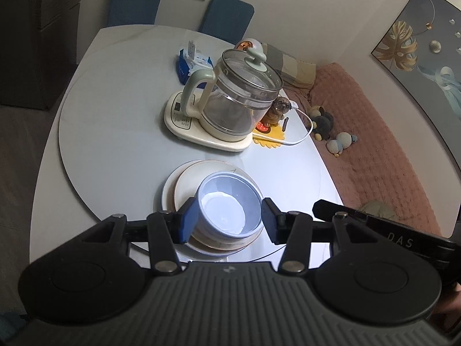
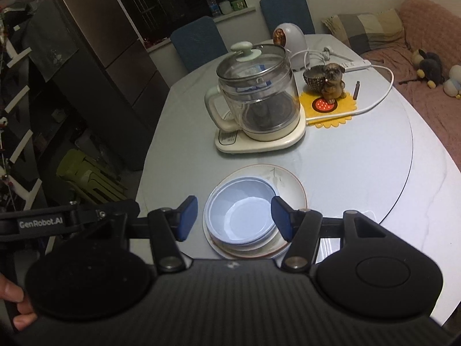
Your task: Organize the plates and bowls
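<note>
Hovering above the dishes, the left gripper (image 1: 227, 219) is standing with its 2 blue-padded fingers (image 1: 187, 220) apart, gripping nothing, and the right gripper (image 2: 234, 217) is doing the same, its fingers (image 2: 187, 216) parted and empty. Framed between both pairs of fingers, the blue bowls (image 1: 229, 210) are sitting nested as a stack on the cream plates (image 1: 184, 184), which are lying stacked near the front edge of the round glass turntable (image 1: 115, 150). The turntable is resting on the white table (image 1: 43, 201), whose rim is showing as a pale band around it. Bare glass is lying open to the left of the stack and between the stack and the glass kettle (image 1: 242, 98), which is standing on its cream base (image 1: 187, 121) near the turntable's middle. Just beside the kettle, a dog figurine (image 2: 332, 82) is sitting on a yellow mat (image 2: 328, 109), with a white cable (image 2: 383, 92) looping past it. The left view is showing a blue tissue pack (image 1: 193, 65) behind the kettle, a framed picture (image 1: 417, 54) on the wall and the pink sofa (image 1: 374, 144) running along the table's right edge. The right view is showing a dark refrigerator (image 2: 100, 43), a white dome-shaped appliance (image 2: 291, 40), and the fingertips of a hand (image 2: 17, 305) at the left border. 2 blue chairs (image 2: 198, 43) are standing beyond the table's far edge.
</note>
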Tool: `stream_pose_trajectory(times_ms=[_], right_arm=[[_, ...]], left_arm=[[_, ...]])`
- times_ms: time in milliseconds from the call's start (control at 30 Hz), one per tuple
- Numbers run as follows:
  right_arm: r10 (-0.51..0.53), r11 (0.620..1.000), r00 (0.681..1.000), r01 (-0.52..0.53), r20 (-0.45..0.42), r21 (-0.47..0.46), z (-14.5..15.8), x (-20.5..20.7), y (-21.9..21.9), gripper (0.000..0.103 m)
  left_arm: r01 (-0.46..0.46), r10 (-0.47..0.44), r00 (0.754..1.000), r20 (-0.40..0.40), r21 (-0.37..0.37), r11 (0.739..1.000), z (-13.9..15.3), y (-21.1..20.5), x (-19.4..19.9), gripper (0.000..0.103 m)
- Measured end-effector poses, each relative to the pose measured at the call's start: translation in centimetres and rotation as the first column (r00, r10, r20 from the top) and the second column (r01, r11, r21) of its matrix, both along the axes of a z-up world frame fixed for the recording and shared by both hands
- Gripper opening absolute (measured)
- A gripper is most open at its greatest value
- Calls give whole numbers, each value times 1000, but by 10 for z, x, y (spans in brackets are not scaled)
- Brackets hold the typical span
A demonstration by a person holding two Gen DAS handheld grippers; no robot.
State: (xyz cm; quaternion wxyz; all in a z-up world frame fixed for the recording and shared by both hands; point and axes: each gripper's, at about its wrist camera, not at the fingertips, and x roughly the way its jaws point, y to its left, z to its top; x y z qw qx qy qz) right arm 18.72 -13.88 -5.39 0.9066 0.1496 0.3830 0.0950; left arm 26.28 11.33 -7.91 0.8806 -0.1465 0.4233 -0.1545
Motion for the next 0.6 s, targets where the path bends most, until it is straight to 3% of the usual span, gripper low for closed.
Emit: stream_pose_trajectory(times_ms=[267,300,333,400,600], right_arm=[[-13,1000,995,14,97,-17,23,-38,3,59],[-16,1000,994,18,108,-21,25,-43,3,63],[-18,999,993,21,118,-25,26,-46,3,73],[-27,999,990,32,138,-29,28,-53,2,85],[-26,996,983,40,180,-77,34,-71,1,85]], left_arm=[[-28,26,996,86,27,999,30,16,-50,75],[-30,26,995,97,37,999,33,17,-56,81],[-33,28,994,105,49,998,36,18,-61,87],[-43,33,991,130,76,996,41,20,-73,92],[-71,50,983,179,113,991,53,27,-106,98]])
